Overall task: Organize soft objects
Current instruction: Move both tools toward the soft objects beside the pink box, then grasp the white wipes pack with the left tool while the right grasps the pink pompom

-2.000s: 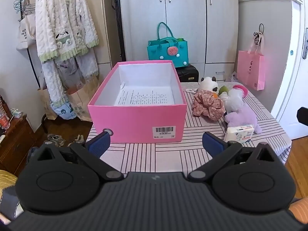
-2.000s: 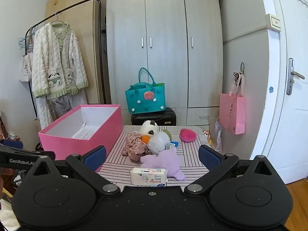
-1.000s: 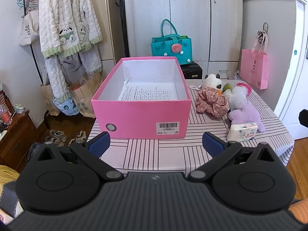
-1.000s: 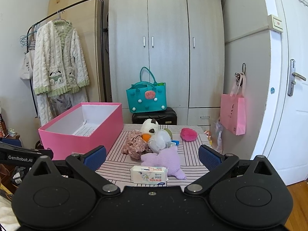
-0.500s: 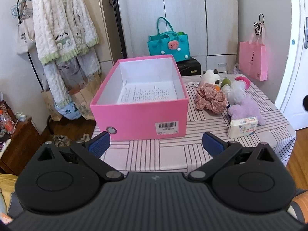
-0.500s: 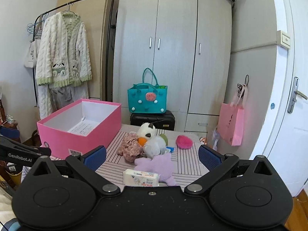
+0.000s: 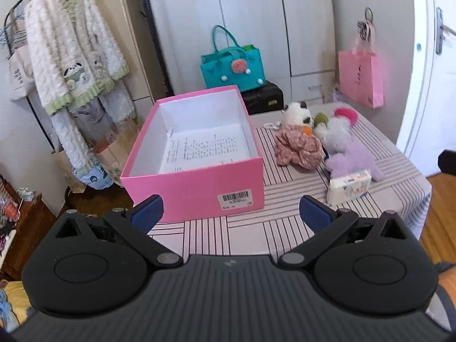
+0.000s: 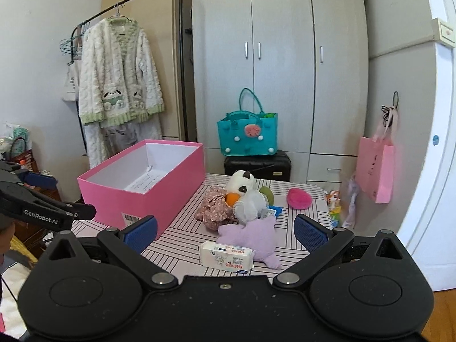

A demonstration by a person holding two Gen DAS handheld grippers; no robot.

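On the striped table (image 8: 182,239), the floral cloth (image 8: 213,209) half-hides an orange toy (image 8: 231,198).

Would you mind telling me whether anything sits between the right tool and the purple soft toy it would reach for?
Yes. A white tissue pack lies on the table right in front of the purple toy, touching it, on the side facing the open right tool. Reaching from above or moving the pack first would probably avoid it.

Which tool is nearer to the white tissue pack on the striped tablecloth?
Right. The right tool is open, directly facing the white tissue pack. The left tool faces the pink cardboard box; the pack lies off to its right.
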